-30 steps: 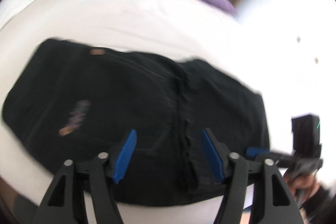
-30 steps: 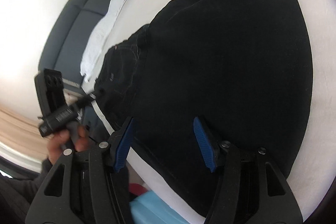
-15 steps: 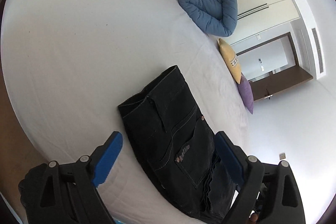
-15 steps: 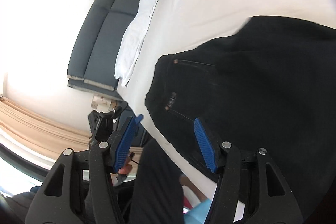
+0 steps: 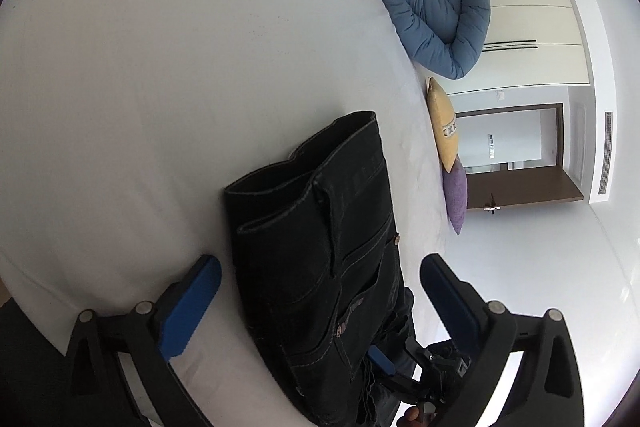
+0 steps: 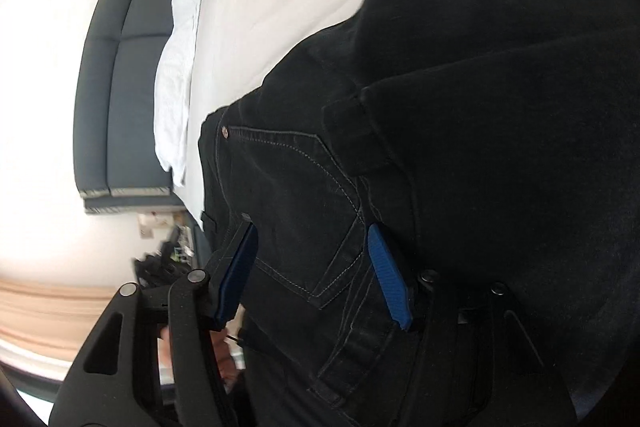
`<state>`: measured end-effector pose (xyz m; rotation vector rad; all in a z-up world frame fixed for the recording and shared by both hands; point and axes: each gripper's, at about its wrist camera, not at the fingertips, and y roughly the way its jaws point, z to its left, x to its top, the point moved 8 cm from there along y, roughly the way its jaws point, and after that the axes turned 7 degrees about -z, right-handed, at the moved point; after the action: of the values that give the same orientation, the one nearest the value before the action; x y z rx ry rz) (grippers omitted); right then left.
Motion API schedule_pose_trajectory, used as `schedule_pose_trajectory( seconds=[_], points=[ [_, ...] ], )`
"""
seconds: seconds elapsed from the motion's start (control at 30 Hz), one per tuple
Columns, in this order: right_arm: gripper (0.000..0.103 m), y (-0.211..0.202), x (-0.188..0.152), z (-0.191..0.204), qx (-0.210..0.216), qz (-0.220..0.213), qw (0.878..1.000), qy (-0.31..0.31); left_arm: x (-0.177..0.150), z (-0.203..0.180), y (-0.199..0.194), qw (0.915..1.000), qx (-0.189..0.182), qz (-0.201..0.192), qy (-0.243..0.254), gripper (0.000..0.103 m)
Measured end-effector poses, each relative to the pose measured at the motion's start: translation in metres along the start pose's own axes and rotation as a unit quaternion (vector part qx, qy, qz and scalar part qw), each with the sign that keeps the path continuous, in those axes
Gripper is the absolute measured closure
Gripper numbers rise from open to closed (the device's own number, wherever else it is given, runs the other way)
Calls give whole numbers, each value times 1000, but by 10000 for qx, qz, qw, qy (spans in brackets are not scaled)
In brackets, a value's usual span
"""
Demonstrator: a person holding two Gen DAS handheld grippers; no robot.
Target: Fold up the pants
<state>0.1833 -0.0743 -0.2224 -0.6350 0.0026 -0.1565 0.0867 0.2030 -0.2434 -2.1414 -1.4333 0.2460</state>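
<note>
Black jeans (image 5: 320, 247) lie folded on the white bed (image 5: 160, 67), waistband end toward the far side. My left gripper (image 5: 320, 263) hovers at their near end. Its jaws are opening wide; the cloth shows between the blue pads (image 5: 196, 303) but neither pad touches it. My right gripper (image 5: 420, 367) shows low in the left wrist view, held by a hand. In its own view, the right gripper (image 6: 311, 227) sits open close over the jeans (image 6: 480, 107), with the stitched back pocket (image 6: 296, 207) between its pads.
A rolled blue quilt (image 5: 440, 7), a yellow pillow (image 5: 442, 131) and a purple pillow (image 5: 456, 195) line the bed's far edge. A dark grey headboard (image 6: 116, 87) and white bedding (image 6: 176, 67) lie to the left. A wardrobe and a door stand beyond.
The left gripper rolled and swung round to the jeans' end while its jaws spread wider. The right gripper moved in close, so the pocket now fills its view.
</note>
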Motion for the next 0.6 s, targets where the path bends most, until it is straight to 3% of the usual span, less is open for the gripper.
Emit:
schedule_pose_trajectory(
  seconds=[0.2,0.27,0.3,0.37,0.43,0.6],
  points=[
    [47,1,0,-2,33,-64,10000,34,4,-2,0,9999,-78,-30,-112,3],
    [47,2,-1,-4,28,-59,10000,46,2,-5,2,9999,-97,62,-71,25],
    [47,2,0,-4,28,-57,10000,55,2,-5,4,9998,-99,116,-114,30],
    [47,11,1,-6,15,-56,10000,57,1,-4,8,9993,-166,221,-256,57],
    [47,12,1,-7,5,-62,10000,50,0,-4,9,9990,-210,222,-321,71],
    [47,17,1,-6,-35,-84,10000,35,2,-14,-1,9989,-336,9,-323,77]
  ],
)
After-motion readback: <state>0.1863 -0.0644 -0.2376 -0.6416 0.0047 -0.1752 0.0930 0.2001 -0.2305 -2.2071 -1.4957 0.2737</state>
